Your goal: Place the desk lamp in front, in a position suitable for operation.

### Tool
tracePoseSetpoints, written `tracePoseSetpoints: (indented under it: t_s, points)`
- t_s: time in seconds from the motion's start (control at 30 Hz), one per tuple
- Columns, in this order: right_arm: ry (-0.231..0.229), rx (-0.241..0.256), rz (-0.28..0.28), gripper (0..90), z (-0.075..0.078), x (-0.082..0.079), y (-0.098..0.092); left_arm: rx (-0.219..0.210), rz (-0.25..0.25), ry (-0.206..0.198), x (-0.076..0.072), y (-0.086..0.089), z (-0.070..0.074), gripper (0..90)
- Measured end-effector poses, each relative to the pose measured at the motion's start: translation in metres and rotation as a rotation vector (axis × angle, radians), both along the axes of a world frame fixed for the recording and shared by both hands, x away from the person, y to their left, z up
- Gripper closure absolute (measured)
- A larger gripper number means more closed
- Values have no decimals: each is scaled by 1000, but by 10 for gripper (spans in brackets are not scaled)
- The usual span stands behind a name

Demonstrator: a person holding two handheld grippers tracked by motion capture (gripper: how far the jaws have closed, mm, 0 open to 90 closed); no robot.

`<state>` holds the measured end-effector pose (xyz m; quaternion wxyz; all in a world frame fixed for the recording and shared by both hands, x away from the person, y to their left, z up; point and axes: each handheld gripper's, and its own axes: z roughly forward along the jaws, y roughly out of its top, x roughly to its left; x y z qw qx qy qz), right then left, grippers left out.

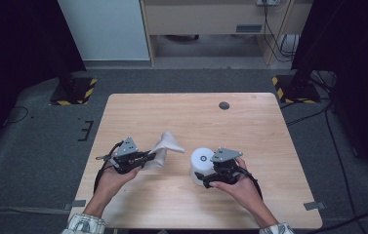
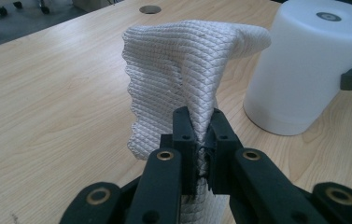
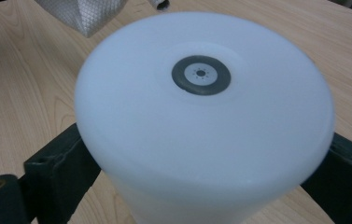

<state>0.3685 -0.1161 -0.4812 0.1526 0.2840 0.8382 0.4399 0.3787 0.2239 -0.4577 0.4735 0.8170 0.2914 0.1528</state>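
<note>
A white quilted cloth (image 1: pixel 167 146) (image 2: pixel 183 70) stands lifted off the wooden table (image 1: pixel 196 112), left of centre. My left gripper (image 1: pixel 151 157) (image 2: pixel 200 123) is shut on its lower edge, with the fabric pinched between both black jaws. To the right stands a white cylinder (image 1: pixel 200 163) (image 2: pixel 304 60) (image 3: pixel 201 130) with a small dark ring on its top. My right gripper (image 1: pixel 203 174) (image 3: pixel 206 161) is shut on it, one jaw pressed to each side of its wall. A corner of the cloth (image 3: pixel 80 14) lies beyond the cylinder.
A round cable hole (image 1: pixel 224 105) (image 2: pixel 150 9) sits in the table near its far edge. Two stands with yellow-black striped bases (image 1: pixel 74 90) (image 1: pixel 294 87) flank the table's far corners on the grey carpet. Cables (image 1: pixel 337 146) trail along the floor on the right.
</note>
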Motion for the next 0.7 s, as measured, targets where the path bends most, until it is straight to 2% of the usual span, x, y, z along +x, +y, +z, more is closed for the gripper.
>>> tracePoseSetpoints:
  t_s: [0.17,0.33,0.7]
  points:
    - [-5,-2,2,85,1,-1,0,-14,-37,1,-2,-6,7,842]
    - [-2,0,11,87,1,-1,1,-9,-64,-5,-6,-12,11,842]
    - [8,-10,60,89,2,-6,9,-6,-131,-22,-13,-30,22,842]
